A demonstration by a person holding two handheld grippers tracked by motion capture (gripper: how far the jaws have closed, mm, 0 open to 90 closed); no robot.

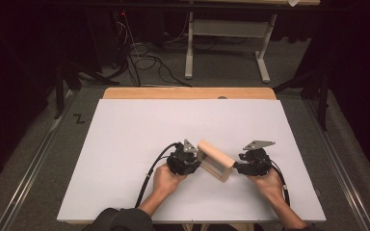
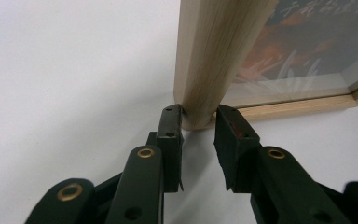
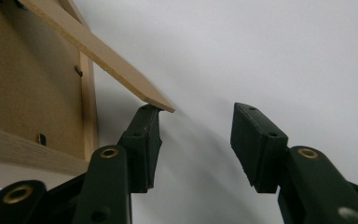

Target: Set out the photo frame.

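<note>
Left gripper (image 2: 198, 122): jaws closed on the bottom corner of the light wooden picture frame (image 2: 212, 56), one pad on each side of the rounded post, both look in contact. Corner sits on the white tabletop (image 2: 65, 70).

Right gripper (image 3: 198, 140): jaws open wide. Left pad tip touches the underside of the thin wooden stand strip (image 3: 102, 53) hinged off the frame's back; right pad is well clear of it, just tabletop behind. No grip here.

Hard to make out:
- Picture under the glass (image 2: 307, 42): orange/dark print with pale streaks, cut off by the edge of the left gripper view, subject unreadable.
- Right gripper view crops the frame's brown backing board (image 3: 28, 79); a couple of small dark retaining clips visible, rest out of shot.
- High view: jaw tips of both grippers are too small to read against the frame.

Frame itself: pale wood, rectangular, glazed front, brown backing board, easel strip swung out from the back. In the high view the frame (image 1: 216, 160) stands on edge on the tabletop (image 1: 125, 134), angled, front face toward the left gripper (image 1: 192, 161), back toward the right gripper (image 1: 238, 167). It sits directly between the two, nearer the tabletop's front edge than the rear. Left hand (image 1: 166, 179) is just left of the frame, right hand (image 1: 269, 183) just right of it.
</note>
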